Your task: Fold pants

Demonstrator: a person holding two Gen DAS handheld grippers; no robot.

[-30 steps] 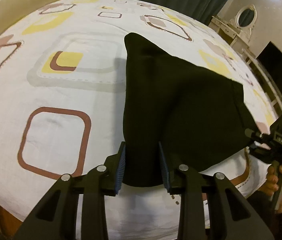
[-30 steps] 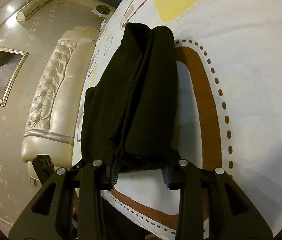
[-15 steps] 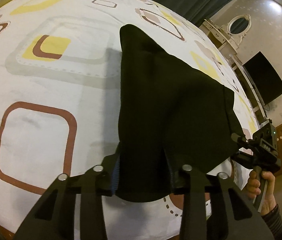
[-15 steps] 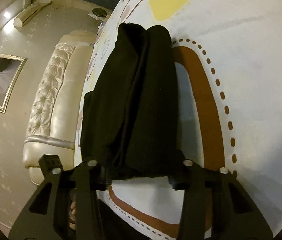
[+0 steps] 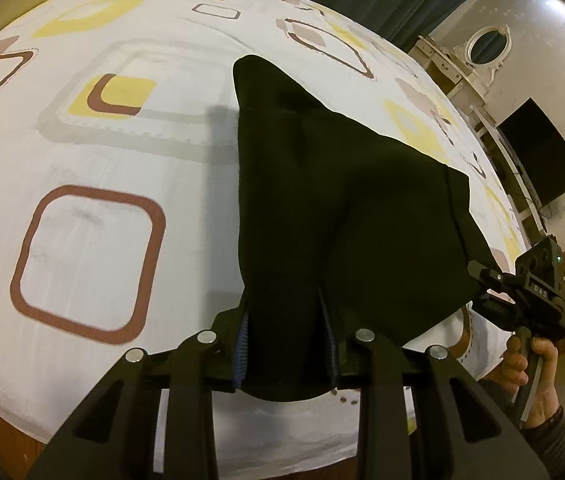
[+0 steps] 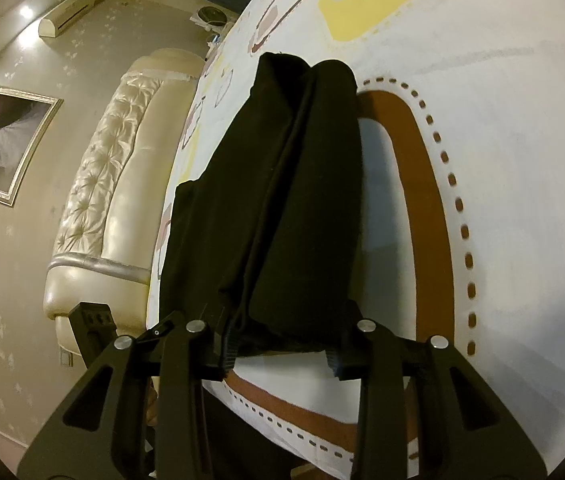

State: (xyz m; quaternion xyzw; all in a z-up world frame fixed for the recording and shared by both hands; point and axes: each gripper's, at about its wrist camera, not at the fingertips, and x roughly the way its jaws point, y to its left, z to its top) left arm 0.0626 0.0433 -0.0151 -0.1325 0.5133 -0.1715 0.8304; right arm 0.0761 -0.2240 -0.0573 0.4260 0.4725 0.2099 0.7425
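My left claw (image 5: 286,344) pinching the near edge of the black pants (image 5: 342,208), jaws just tightened, my right claw (image 6: 280,350) clamping the other edge, garment spread across the patterned bed (image 5: 94,152).

Only legible text: "DAS", white letters on the black body of the right gripper (image 5: 478,276), far right.

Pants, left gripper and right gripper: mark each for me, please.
Pants (image 5: 342,208): left wrist view, middle of the black cloth.
Left gripper (image 5: 287,344): left wrist view, cloth between its fingertips.
Right gripper (image 6: 280,350): right wrist view, midway between its fingertips.
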